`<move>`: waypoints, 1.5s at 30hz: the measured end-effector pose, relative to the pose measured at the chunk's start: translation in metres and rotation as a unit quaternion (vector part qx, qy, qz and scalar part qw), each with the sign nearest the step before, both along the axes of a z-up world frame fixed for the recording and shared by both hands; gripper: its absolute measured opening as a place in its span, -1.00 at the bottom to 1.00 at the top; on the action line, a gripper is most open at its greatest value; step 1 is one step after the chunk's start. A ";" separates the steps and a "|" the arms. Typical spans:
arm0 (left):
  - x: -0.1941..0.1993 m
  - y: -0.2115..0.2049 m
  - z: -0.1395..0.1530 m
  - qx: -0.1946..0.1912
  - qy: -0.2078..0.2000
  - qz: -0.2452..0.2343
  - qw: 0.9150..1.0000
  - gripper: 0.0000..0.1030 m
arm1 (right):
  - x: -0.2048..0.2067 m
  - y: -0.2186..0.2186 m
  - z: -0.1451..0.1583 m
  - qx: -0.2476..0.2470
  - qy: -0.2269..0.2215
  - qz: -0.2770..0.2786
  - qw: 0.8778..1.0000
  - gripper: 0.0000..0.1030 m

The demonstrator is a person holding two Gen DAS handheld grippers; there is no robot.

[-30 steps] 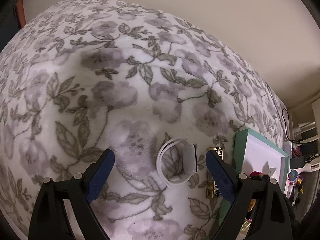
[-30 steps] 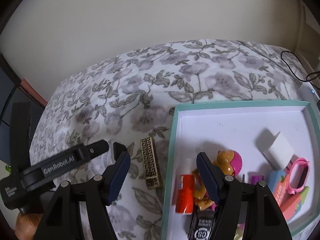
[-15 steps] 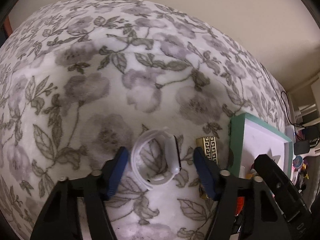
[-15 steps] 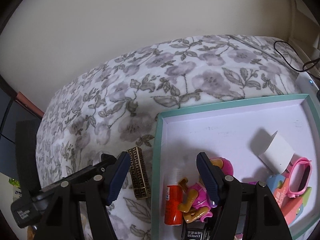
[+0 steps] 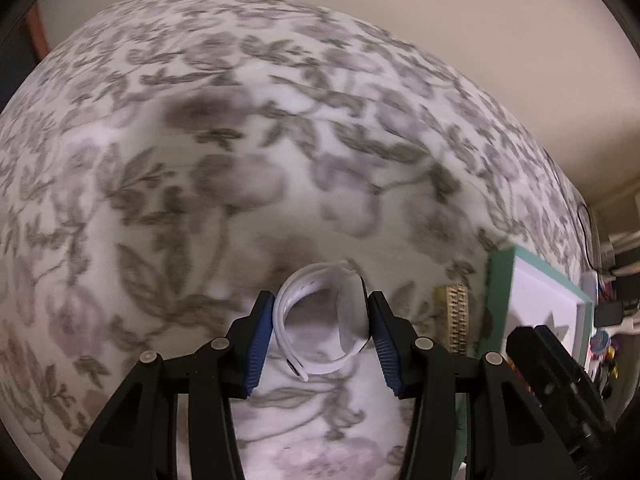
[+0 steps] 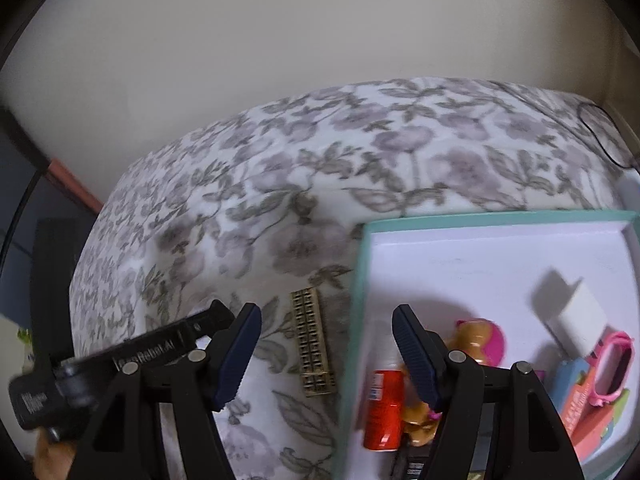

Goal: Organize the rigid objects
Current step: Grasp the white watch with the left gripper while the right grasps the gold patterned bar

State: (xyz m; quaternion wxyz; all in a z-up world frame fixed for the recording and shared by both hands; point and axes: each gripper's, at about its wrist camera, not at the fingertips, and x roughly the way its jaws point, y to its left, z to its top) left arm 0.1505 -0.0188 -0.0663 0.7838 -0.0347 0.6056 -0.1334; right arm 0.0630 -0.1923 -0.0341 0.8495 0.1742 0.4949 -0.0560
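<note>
The left gripper (image 5: 320, 332) grips the white watch (image 5: 324, 320), lying on the floral bedspread (image 5: 200, 160) left of the teal tray's (image 6: 358, 280) left rim, while the right gripper (image 6: 326, 352) gapes empty over that rim.

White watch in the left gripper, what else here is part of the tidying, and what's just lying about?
Part of the job: white watch, left gripper, gold patterned bar, teal tray, right gripper.

Lying about: floral blanket, black cable.
</note>
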 end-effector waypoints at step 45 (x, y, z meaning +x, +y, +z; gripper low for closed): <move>0.013 0.042 0.002 -0.002 0.009 0.040 0.999 -0.04 | 0.018 0.061 -0.047 -0.087 0.085 0.077 0.990 -0.57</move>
